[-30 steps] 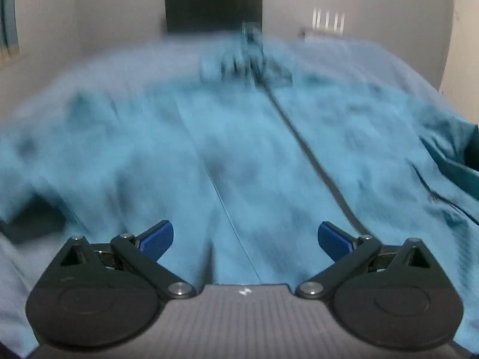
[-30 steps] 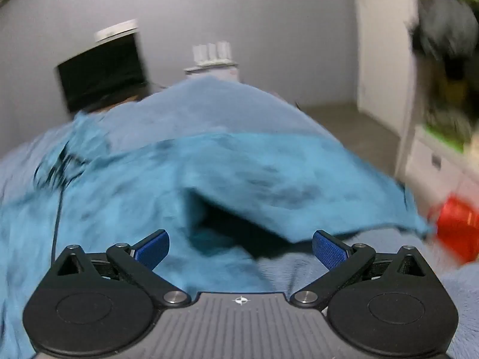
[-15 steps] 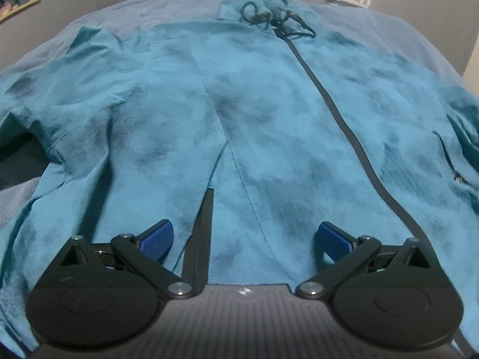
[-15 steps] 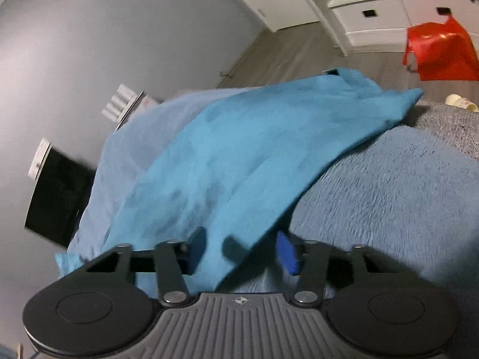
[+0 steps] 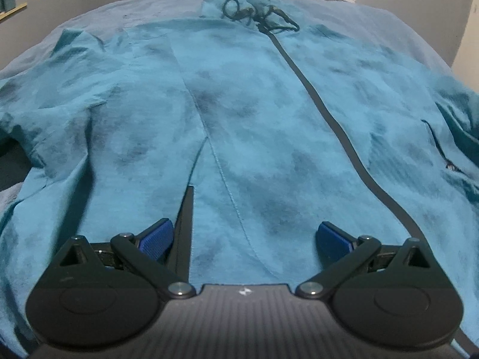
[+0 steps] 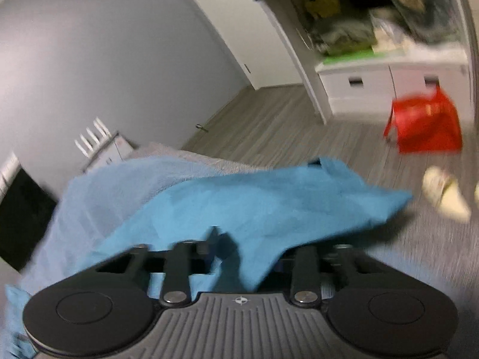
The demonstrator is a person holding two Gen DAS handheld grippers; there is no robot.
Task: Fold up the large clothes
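My left tool hangs w/ its blue pads spread wide, gripping nothing, just above the jacket near its hem. The jacket lies front-up across the bed, dark zipper running up to the drawstring at the bed's far edge. My right tool is pressed together, pinching a fold of the jacket's sleeve, which stretches out past the bed's side edge. Red stool on the floor beyond.
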